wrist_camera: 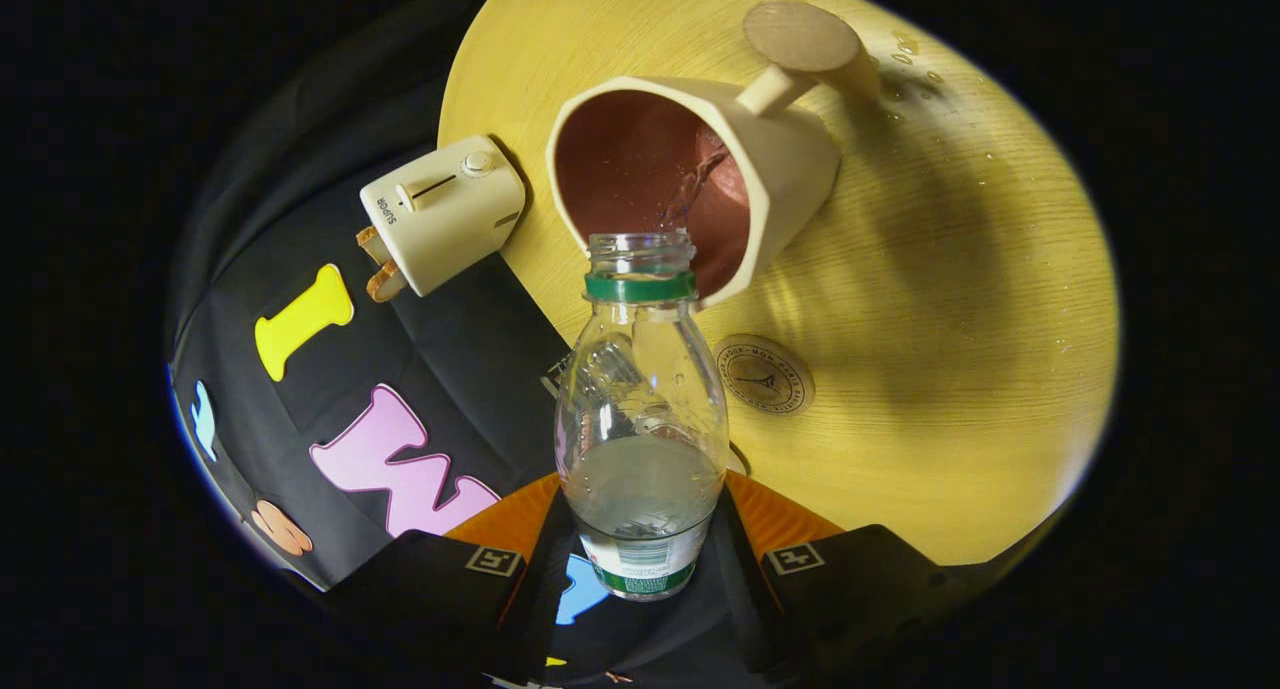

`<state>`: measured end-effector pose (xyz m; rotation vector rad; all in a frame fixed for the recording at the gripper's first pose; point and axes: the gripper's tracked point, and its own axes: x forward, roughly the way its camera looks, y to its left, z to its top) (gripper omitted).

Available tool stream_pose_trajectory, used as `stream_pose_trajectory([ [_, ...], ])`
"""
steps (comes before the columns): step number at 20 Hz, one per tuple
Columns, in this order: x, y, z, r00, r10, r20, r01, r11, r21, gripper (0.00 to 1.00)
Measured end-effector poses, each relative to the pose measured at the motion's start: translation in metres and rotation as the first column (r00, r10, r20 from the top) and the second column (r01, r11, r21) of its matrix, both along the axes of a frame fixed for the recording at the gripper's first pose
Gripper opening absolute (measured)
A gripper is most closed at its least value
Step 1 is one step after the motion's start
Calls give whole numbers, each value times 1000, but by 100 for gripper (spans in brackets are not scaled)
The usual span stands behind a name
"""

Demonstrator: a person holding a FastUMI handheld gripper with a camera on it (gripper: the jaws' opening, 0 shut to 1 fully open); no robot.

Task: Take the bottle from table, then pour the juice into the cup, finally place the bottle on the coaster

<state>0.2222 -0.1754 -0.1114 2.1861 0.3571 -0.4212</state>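
Note:
My gripper [642, 529] is shut on a clear plastic bottle [640, 409] with a green neck ring and no cap, both fingers pressing its lower body. The bottle is tipped forward, its open mouth at the rim of a cream cup [700, 169] with a reddish-brown inside and a handle. A thin stream of liquid runs into the cup; some clear liquid still sits in the bottle's lower part. A round wooden coaster [765, 373] lies on the table just beside the bottle's shoulder, between the fingers and the cup.
The round light-wood table [950, 319] carries a cream toaster [440, 212] with bread slices, next to the cup near the table's edge. A round tan disc [800, 36] lies beyond the cup's handle, with water drops [905, 49] near it.

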Motion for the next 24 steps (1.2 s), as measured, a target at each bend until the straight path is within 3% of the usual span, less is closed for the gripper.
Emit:
stream_pose_trajectory([
  [24, 2, -30, 32, 990, -137, 28, 127, 964, 233, 73],
])
